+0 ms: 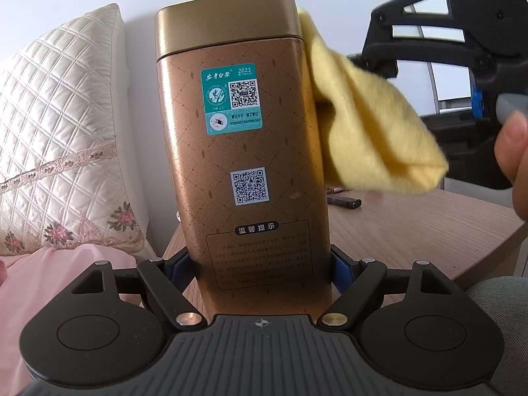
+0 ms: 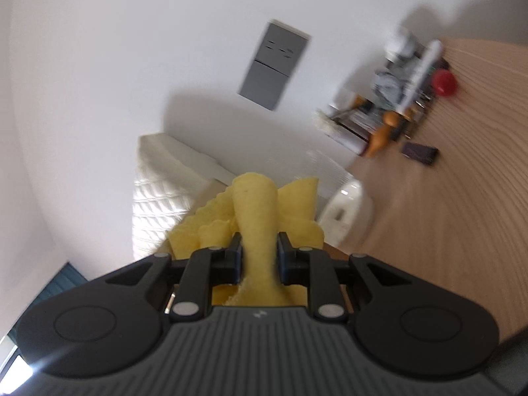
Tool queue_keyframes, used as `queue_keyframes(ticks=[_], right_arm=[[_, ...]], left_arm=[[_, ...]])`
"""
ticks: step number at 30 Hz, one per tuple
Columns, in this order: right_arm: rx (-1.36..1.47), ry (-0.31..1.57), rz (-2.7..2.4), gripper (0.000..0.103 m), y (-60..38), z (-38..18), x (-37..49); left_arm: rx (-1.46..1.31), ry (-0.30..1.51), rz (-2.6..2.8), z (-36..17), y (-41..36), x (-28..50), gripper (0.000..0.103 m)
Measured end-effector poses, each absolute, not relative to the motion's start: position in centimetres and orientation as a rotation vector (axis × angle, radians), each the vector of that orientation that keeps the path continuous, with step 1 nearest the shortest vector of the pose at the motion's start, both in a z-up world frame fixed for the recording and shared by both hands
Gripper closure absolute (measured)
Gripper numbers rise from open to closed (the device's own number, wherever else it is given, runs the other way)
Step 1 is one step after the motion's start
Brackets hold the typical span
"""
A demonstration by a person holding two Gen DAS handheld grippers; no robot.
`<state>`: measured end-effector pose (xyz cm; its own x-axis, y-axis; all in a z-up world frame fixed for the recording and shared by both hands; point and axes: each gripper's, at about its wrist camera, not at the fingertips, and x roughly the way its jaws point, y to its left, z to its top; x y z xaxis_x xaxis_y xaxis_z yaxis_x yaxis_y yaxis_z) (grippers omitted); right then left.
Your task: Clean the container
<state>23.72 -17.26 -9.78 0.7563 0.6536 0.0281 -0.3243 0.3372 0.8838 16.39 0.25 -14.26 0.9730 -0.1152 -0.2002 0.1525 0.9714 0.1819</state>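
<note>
Left wrist view: the left gripper clamps the tall gold tin low on its 2 smooth sides, above the wooden table; stiff, probably light and slippery.

Right wrist view: the right gripper pinches a soft yellow cloth, jaws nearly closed.

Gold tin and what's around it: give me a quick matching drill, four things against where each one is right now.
Things:
1. gold tin
2. yellow cloth
3. quilted pillow
4. teal sticker

Places:
A. stuck on the tin's upper face
B. clamped in the right hand-held gripper, draped against the tin's side
C. left of the tin, against the wall
D. upright between the pads of the left hand-held gripper

Pairs: 1-D, 2-B, 3-C, 4-A
</note>
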Motion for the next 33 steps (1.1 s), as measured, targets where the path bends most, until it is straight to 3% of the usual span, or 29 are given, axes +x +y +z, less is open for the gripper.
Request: queue_keyframes(ticks=[12, 21, 28, 33], right_arm=[[1.003, 0.462, 0.584, 0.081, -17.1, -12.6, 24.1], [1.019, 0.357, 0.635, 0.080, -17.0, -9.1, 23.7], [1.018, 0.479, 0.563, 0.081, -17.0, -12.8, 24.1], [1.037, 0.460, 0.576, 0.081, -17.0, -12.1, 24.0]], left_arm=[[0.197, 0.192, -0.135, -14.3, 0.0, 16.3, 0.020], [0.191, 0.192, -0.140, -14.2, -0.1, 15.9, 0.020], [0.188, 0.195, -0.136, -14.1, 0.0, 16.3, 0.020], [0.180, 0.196, -0.134, -13.9, 0.5, 17.0, 0.020]])
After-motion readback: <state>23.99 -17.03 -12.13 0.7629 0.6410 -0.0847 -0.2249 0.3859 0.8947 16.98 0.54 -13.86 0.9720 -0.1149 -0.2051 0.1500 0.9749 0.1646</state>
